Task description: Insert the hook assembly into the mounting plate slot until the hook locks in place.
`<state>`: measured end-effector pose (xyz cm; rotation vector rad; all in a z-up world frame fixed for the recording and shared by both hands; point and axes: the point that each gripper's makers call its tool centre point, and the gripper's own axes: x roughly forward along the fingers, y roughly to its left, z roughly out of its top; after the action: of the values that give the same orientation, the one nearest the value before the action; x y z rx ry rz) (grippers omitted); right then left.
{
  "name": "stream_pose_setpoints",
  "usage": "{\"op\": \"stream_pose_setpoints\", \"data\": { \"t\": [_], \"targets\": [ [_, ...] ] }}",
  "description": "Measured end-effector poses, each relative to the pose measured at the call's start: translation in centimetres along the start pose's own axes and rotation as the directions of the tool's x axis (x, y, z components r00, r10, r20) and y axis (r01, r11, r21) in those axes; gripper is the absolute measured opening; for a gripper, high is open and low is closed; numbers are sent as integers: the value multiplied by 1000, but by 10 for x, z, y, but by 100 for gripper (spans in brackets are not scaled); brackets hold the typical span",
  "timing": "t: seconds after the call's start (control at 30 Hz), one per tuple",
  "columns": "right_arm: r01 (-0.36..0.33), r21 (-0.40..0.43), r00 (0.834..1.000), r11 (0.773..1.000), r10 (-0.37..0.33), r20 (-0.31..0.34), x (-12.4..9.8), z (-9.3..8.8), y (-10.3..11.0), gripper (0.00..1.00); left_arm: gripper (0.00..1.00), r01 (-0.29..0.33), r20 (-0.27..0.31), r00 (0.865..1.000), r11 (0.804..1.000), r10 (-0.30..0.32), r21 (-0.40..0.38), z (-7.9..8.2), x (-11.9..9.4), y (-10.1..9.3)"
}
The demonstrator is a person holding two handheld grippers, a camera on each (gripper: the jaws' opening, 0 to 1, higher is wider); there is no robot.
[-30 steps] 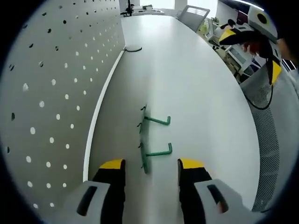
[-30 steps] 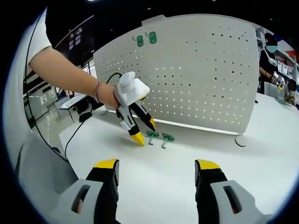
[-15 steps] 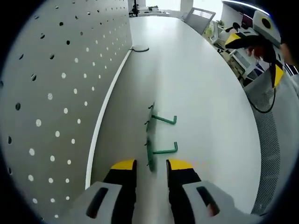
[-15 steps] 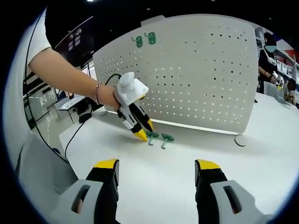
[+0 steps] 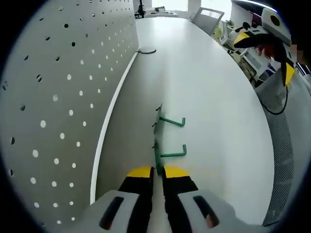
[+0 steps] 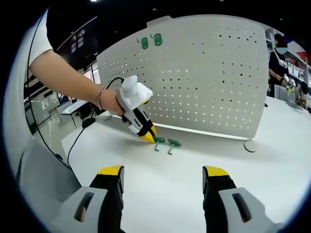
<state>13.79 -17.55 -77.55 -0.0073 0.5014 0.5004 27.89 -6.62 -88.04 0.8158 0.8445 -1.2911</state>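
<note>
Left gripper (image 5: 156,171): jaws drawn together on the near end of the green hook assembly (image 5: 164,140), whose flat backplate runs straight ahead from between the yellow fingertips (image 5: 140,172). Two hooked prongs project to the right of the backplate, one just beyond the fingertips, the second further ahead. The assembly lies on the white table (image 5: 209,97). The white pegboard mounting plate (image 5: 58,87) stands upright to the left of the fingers, its base edge running alongside the assembly, close but apart. Far ahead, a dark ring-shaped item lies at the plate's foot.

Right gripper (image 6: 163,172): jaws spread wide, nothing between them, held above the table (image 6: 194,160). Ahead and slightly left of the fingers, the left gripper (image 6: 147,136) is seen from outside, held in a person's hand (image 6: 111,100), its tips closed at the end of the hook assembly (image 6: 165,143). Beyond stands the mounting plate (image 6: 209,82). Two more green hooks (image 6: 150,41) hang near its upper left edge.
</note>
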Motion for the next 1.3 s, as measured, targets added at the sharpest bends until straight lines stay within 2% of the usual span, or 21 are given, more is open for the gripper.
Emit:
{"op": "stream_pose_setpoints", "data": {
  "t": [0.13, 0.5, 1.07, 1.13, 1.17, 1.2, 1.23, 1.3],
  "targets": [
    [-1, -1, 1000, 1000, 1, -1, 0, 0, 0, 63, 8, -3, -11, 1000, 1000, 3, -10, 0, 0, 0],
    [-1, -2, 1000, 1000, 1, -3, 0, 0, 0, 63, 4, -4, -10, 1000, 999, 4, 39, 1, 1, -1],
    [2, -5, 1000, 1000, -2, -6, 0, -1, -1, 63, 3, -2, -10, 1000, 1000, 2, 29, 0, 1, -1],
    [1, -5, 1000, 1000, -1, -7, 0, -1, 0, 63, 3, -2, -5, 1000, 1000, 2, 23, 1, 1, 0],
    [1, -4, 1000, 1000, -1, -5, 0, -1, 0, 63, 3, 4, -4, 1000, 1000, -4, -21, 0, 1, -1],
    [2, -4, 1000, 1000, -2, -4, 0, -1, 0, 63, 3, 2, 7, 1000, 1000, -2, -31, 1, 2, 0],
    [2, -4, 1000, 1000, -2, -5, 0, -1, -1, 63, 3, 1, 33, 999, 1000, 0, -29, 2, 1, -1],
    [2, -3, 1000, 1000, -2, -5, 0, -1, -1, 63, 2, -2, 49, 999, 1000, 3, -28, 3, 0, -3]
  ]
}}
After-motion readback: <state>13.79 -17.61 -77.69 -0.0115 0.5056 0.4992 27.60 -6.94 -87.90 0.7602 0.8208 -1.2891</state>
